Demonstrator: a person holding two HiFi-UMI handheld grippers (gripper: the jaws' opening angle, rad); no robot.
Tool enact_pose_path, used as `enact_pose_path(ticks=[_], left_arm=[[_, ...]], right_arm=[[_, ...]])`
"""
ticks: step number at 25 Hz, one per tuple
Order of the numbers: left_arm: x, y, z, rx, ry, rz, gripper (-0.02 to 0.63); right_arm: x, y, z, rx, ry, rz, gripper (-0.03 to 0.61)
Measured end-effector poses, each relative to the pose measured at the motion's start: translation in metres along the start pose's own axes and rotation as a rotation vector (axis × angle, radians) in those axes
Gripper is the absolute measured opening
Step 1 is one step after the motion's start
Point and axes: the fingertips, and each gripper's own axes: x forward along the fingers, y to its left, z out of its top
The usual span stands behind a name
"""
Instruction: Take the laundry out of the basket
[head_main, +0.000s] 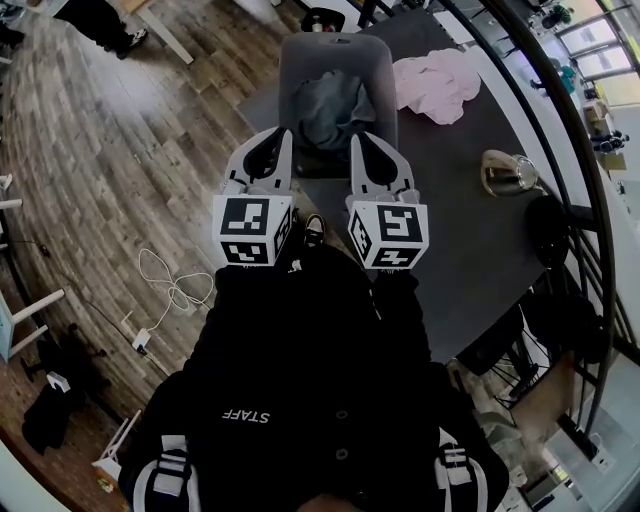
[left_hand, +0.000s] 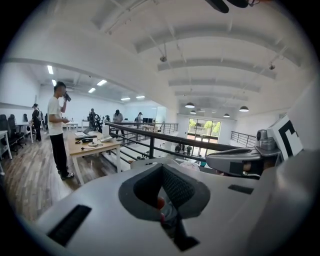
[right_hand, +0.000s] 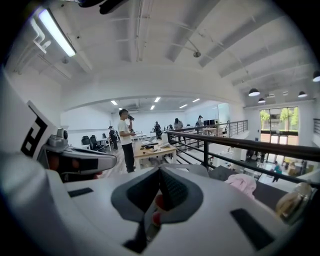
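Just beyond both shut jaws, laundry (head_main: 330, 115) inside basket (head_main: 335, 45)

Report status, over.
Left gripper, right gripper shut, empty. Dark laundry in basket, untouched. Pink cloth on table beside basket. Nothing blocking.

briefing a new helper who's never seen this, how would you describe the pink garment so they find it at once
Find the dark table; a grey basket stands on it. The pink garment lies crumpled on the tabletop right beside the basket, outside it. It is the only pale pink thing: the laundry in the basket is grey-blue.
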Motion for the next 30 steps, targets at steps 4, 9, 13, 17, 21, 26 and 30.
enact_pose_path(ticks=[4,9,13,17,21,26,30], left_arm=[[0.018,0.020,-0.009,-0.026,0.033,0.000,0.002],[0.040,0.042,-0.026,-0.060,0.099,-0.004,0.002],[0.060,0.053,-0.044,-0.081,0.166,-0.010,0.002],[0.081,0.058,-0.054,-0.098,0.216,-0.034,0.002],[0.101,0.060,-0.061,-0.109,0.258,-0.058,0.002],[0.120,0.061,-0.065,-0.119,0.292,-0.089,0.002],[0.130,0.062,-0.071,-0.118,0.318,-0.098,0.002]], right_arm=[[0.025,-0.011,-0.020,0.015,0.085,-0.028,0.015],[0.060,-0.018,-0.043,0.063,0.183,-0.051,0.015],[0.086,-0.020,-0.062,0.117,0.259,-0.038,0.027],[0.113,-0.024,-0.076,0.159,0.325,-0.027,0.169],[0.132,-0.031,-0.086,0.193,0.363,-0.019,0.217],[0.152,-0.042,-0.099,0.236,0.403,-0.003,0.290],[0.167,-0.050,-0.117,0.249,0.437,-0.005,0.338]])
